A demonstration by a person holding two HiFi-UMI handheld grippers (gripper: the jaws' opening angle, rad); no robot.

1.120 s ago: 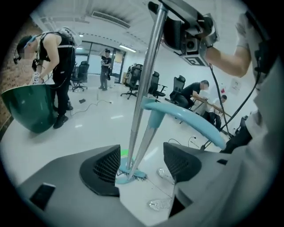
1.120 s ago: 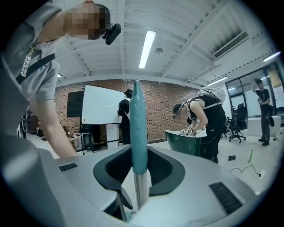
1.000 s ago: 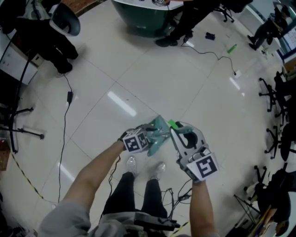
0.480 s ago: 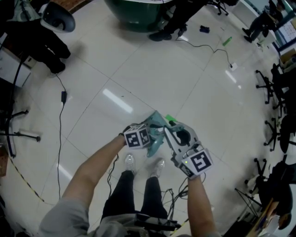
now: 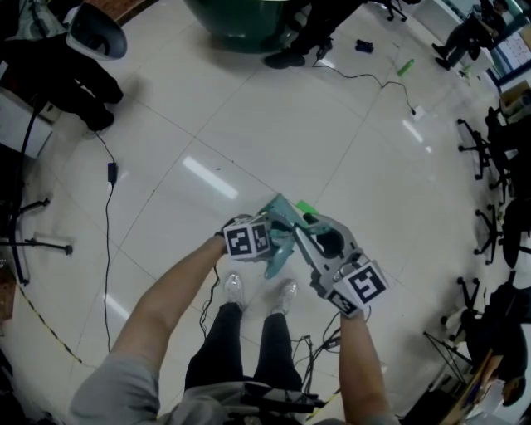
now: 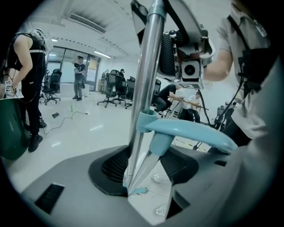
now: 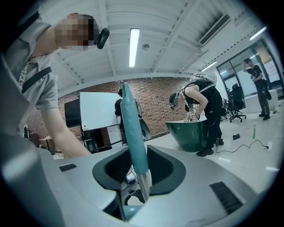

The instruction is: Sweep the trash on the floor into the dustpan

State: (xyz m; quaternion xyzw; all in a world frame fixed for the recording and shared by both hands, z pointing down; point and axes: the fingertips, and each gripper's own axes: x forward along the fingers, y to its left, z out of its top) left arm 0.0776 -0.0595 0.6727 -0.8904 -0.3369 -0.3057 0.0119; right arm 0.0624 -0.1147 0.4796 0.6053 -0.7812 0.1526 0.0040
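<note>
A teal dustpan-and-broom set (image 5: 278,251) hangs in the air in front of me, above my shoes. The broom's silver pole (image 6: 146,80) sits in a teal clip (image 6: 147,120) on the dustpan's arched handle (image 6: 191,131). The pole and a teal tube both pass between the jaws of my left gripper (image 6: 148,170), which are closing and do not seem to press. My right gripper (image 7: 140,177) is shut on the broom's teal grip (image 7: 133,133), and its jaws are easing open. A small bright green bit (image 5: 305,207) shows just beyond the grippers.
A large green tub (image 5: 241,25) stands far ahead with a person in black (image 7: 202,111) bent over it. Cables (image 5: 108,216) trail across the white tile floor. Office chairs (image 5: 498,166) line the right side. A green stick (image 5: 405,66) lies far off.
The right gripper has dropped a little and rolled, still on the broom grip. The left gripper has shifted slightly toward the handles and turned.
</note>
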